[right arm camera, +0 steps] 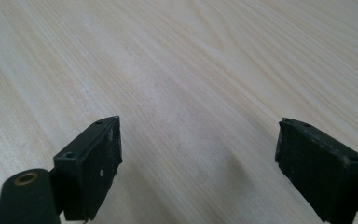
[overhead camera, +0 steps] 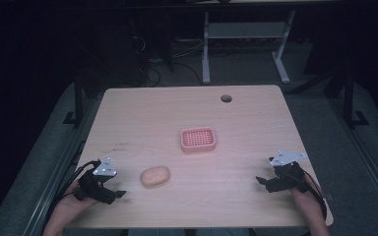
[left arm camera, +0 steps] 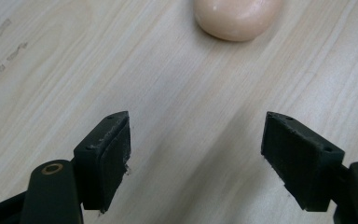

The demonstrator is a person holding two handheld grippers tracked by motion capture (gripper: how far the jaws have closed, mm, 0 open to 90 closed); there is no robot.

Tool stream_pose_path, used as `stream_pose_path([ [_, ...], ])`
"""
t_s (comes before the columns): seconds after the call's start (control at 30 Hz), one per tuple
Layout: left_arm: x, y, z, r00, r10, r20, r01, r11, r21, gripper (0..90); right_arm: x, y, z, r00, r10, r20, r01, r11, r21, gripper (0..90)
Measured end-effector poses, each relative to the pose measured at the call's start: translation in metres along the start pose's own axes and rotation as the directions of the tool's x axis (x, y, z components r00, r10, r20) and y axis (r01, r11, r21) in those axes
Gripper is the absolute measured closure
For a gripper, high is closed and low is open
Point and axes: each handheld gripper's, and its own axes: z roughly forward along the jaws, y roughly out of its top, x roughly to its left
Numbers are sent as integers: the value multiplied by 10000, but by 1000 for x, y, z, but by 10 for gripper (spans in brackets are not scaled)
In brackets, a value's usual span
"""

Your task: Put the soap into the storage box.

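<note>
A peach oval soap bar (overhead camera: 155, 176) lies on the wooden table (overhead camera: 142, 118), left of centre near the front. A pink slotted soap dish (overhead camera: 198, 139) sits mid-table, apart from the soap. My left gripper (overhead camera: 117, 193) rests at the front left, just left of the soap, open with nothing between its jaws. In the left gripper view the soap (left arm camera: 237, 17) lies ahead of the left gripper (left arm camera: 198, 151), beyond its jaws. My right gripper (overhead camera: 262, 182) is at the front right, open, over bare wood. The right gripper (right arm camera: 200, 161) holds nothing.
A round cable hole (overhead camera: 226, 98) sits near the table's far edge. Beyond the table stand white desk legs (overhead camera: 205, 49) and cables on a dark floor. Bare wood lies between the dish and both grippers.
</note>
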Motion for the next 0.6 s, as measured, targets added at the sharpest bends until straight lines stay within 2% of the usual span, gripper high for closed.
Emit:
stream_pose_path([
  [0.6,-6,8,3,9996,272,-33,-272,9996,-43,222,1,1,1,10000,-72,2,72,10000,12,139],
])
